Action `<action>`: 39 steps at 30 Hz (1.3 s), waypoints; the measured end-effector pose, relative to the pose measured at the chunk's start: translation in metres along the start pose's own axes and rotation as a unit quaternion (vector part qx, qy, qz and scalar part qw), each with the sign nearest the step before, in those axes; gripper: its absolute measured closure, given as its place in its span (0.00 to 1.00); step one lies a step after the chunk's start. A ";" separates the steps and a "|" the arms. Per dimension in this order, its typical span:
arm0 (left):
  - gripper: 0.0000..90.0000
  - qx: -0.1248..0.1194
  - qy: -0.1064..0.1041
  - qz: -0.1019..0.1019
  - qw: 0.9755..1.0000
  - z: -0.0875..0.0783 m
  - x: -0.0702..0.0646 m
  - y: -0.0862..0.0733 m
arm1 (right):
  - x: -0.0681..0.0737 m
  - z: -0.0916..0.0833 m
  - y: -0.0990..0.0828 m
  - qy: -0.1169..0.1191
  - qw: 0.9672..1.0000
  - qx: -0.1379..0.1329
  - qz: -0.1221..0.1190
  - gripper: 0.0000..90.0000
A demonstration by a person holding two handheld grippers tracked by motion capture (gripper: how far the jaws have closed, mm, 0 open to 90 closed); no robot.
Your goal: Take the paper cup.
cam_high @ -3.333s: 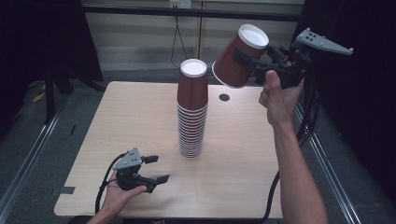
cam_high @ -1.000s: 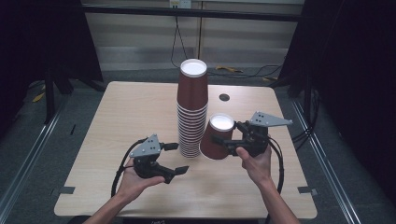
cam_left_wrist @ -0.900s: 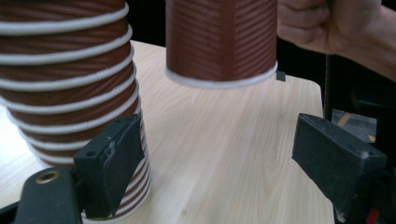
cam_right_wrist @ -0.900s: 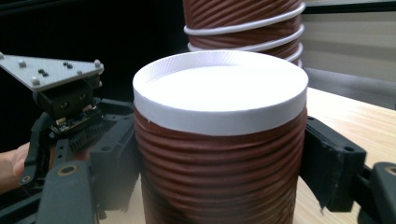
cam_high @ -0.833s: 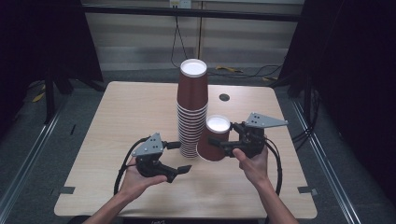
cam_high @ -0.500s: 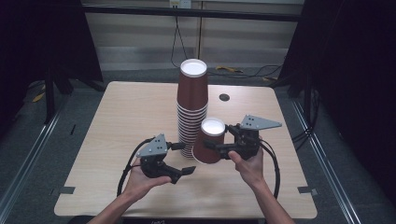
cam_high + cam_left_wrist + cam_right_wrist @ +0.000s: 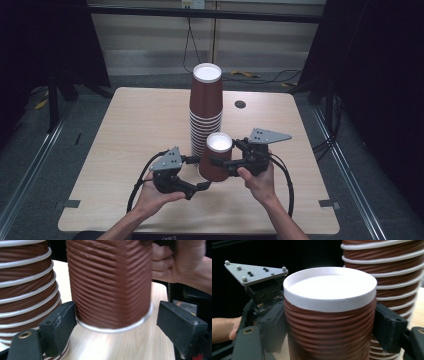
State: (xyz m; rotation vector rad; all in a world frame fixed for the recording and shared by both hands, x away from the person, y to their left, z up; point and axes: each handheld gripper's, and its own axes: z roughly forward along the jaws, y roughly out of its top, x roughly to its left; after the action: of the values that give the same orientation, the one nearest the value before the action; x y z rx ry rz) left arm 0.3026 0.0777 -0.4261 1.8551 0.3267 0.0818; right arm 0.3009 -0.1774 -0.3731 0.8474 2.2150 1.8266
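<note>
- Dark curtains and a pale wall back the wooden desk [image 7: 125, 130], which carries a tall stack of brown cups [image 7: 205, 112].
- Right claw [image 7: 217, 163] clamps one upside-down brown cup [image 7: 216, 157] just beside the stack.
- Left claw [image 7: 200, 172] straddles that cup's rim at desk level, one pad touching, the other apart.
</note>
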 end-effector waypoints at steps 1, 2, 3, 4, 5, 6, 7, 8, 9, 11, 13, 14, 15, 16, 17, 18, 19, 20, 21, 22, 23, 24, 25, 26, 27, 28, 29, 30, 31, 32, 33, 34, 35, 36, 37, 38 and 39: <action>0.17 0.000 0.002 -0.003 1.000 0.000 0.000 0.000 | 0.001 0.002 0.000 0.003 1.000 0.002 0.000 0.25; 0.17 -0.001 0.000 -0.006 1.000 0.001 0.000 -0.001 | 0.003 0.003 -0.001 0.007 1.000 0.003 0.000 0.26; 0.15 -0.001 0.000 -0.008 1.000 0.002 0.000 -0.001 | 0.004 0.004 -0.001 0.010 1.000 0.004 0.000 0.26; 0.14 -0.001 -0.001 -0.007 1.000 0.002 0.000 -0.001 | 0.005 0.006 -0.001 0.011 1.000 0.005 -0.001 0.26; 0.12 -0.002 -0.001 -0.008 1.000 0.003 0.000 -0.001 | 0.005 0.007 -0.001 0.013 1.000 0.005 -0.002 0.26; 0.11 -0.002 -0.001 -0.008 1.000 0.003 0.000 -0.001 | 0.006 0.008 -0.002 0.015 1.000 0.006 0.002 0.26; 0.10 -0.002 -0.001 -0.009 1.000 0.004 0.000 -0.002 | 0.006 0.009 -0.002 0.017 1.000 0.006 0.002 0.26; 0.09 -0.001 -0.004 -0.008 1.000 0.005 0.000 -0.002 | 0.007 0.010 -0.003 0.018 1.000 0.005 0.000 0.26; 0.08 -0.001 -0.005 -0.009 1.000 0.006 0.000 -0.002 | 0.007 0.012 -0.004 0.019 1.000 0.007 0.001 0.26; 0.08 -0.003 -0.004 -0.013 1.000 0.007 0.000 -0.002 | 0.008 0.014 -0.006 0.024 1.000 0.008 0.001 0.26; 0.08 -0.003 -0.004 -0.014 1.000 0.008 0.000 -0.002 | 0.010 0.016 -0.008 0.027 1.000 0.006 0.000 0.26; 0.07 -0.004 -0.005 -0.014 1.000 0.009 0.000 -0.002 | 0.011 0.017 -0.008 0.026 1.000 0.004 -0.003 0.26; 0.07 -0.004 -0.007 -0.018 1.000 0.009 -0.001 -0.002 | 0.012 0.017 -0.008 0.027 1.000 0.003 -0.004 0.26; 0.07 -0.006 -0.009 -0.018 1.000 0.010 -0.001 -0.002 | 0.013 0.018 -0.009 0.029 1.000 0.003 -0.003 0.26; 0.07 -0.005 -0.008 -0.014 1.000 0.011 -0.002 -0.002 | 0.014 0.019 -0.009 0.034 0.999 0.003 0.000 0.26; 0.07 -0.006 -0.007 -0.014 1.000 0.013 -0.003 -0.002 | 0.015 0.020 -0.010 0.037 0.999 0.003 0.001 0.26; 0.07 -0.003 -0.006 -0.010 1.000 0.013 -0.003 -0.002 | 0.016 0.021 -0.010 0.036 0.999 0.002 -0.001 0.26; 0.08 -0.003 -0.012 -0.011 1.000 0.013 -0.003 -0.002 | 0.017 0.021 -0.010 0.036 0.999 0.003 -0.004 0.25; 0.08 -0.002 -0.013 -0.012 1.000 0.012 -0.002 -0.002 | 0.018 0.023 -0.011 0.041 0.999 0.005 -0.001 0.25; 0.09 -0.004 -0.012 -0.013 1.000 0.012 -0.003 -0.003 | 0.018 0.023 -0.011 0.039 0.999 0.006 -0.003 0.25; 0.10 -0.006 -0.010 -0.011 1.000 0.011 -0.003 -0.003 | 0.019 0.023 -0.012 0.040 0.999 0.004 -0.001 0.25; 0.10 -0.004 -0.007 -0.009 1.000 0.011 -0.003 -0.003 | 0.018 0.023 -0.012 0.041 0.999 0.002 0.000 0.25; 0.10 -0.002 -0.007 -0.009 1.000 0.010 -0.003 -0.003 | 0.018 0.023 -0.012 0.043 0.999 0.002 0.002 0.25; 0.11 -0.001 -0.006 -0.008 1.000 0.010 -0.003 -0.004 | 0.017 0.023 -0.012 0.044 0.999 0.004 0.001 0.25; 0.12 -0.002 -0.007 -0.008 1.000 0.010 -0.003 -0.004 | 0.016 0.023 -0.013 0.044 0.999 0.003 0.002 0.25; 0.12 0.000 -0.009 -0.008 1.000 0.010 -0.003 -0.004 | 0.016 0.023 -0.013 0.045 0.999 0.003 0.004 0.24; 0.13 0.001 -0.009 -0.007 1.000 0.009 -0.003 -0.004 | 0.016 0.023 -0.013 0.046 0.999 0.004 0.006 0.24; 0.13 -0.001 -0.012 -0.008 1.000 0.009 -0.002 -0.004 | 0.016 0.023 -0.013 0.046 0.999 0.004 0.006 0.24; 0.14 0.003 -0.014 -0.008 1.000 0.009 -0.002 -0.003 | 0.016 0.023 -0.013 0.047 0.999 0.005 0.008 0.23; 0.14 0.004 -0.012 -0.007 1.000 0.009 -0.002 -0.003 | 0.015 0.023 -0.013 0.047 0.999 0.007 0.011 0.23; 0.14 0.006 -0.011 -0.006 1.000 0.009 -0.002 -0.003 | 0.016 0.024 -0.013 0.046 0.999 0.008 0.011 0.22; 0.14 0.007 -0.012 -0.005 1.000 0.009 -0.003 -0.003 | 0.016 0.024 -0.013 0.045 0.999 0.008 0.011 0.21; 0.15 0.008 -0.013 -0.005 1.000 0.009 -0.003 -0.003 | 0.016 0.024 -0.013 0.047 0.999 0.011 0.011 0.20; 0.15 0.010 -0.013 -0.003 1.000 0.009 -0.003 -0.003 | 0.016 0.025 -0.013 0.045 0.999 0.012 0.010 0.19; 0.15 0.012 -0.015 -0.003 1.000 0.009 -0.002 -0.003 | 0.016 0.025 -0.014 0.047 0.999 0.014 0.011 0.18; 0.15 0.013 -0.015 -0.003 1.000 0.009 -0.002 -0.003 | 0.016 0.026 -0.014 0.049 0.999 0.016 0.011 0.17; 0.15 0.014 -0.015 -0.003 1.000 0.009 -0.002 -0.003 | 0.016 0.026 -0.013 0.045 0.999 0.016 0.012 0.17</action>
State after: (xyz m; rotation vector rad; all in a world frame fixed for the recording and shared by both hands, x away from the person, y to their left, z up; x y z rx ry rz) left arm 0.3021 0.0700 -0.4315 1.8820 0.3133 0.0463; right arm 0.2949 -0.1483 -0.3885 0.8148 2.3052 1.8799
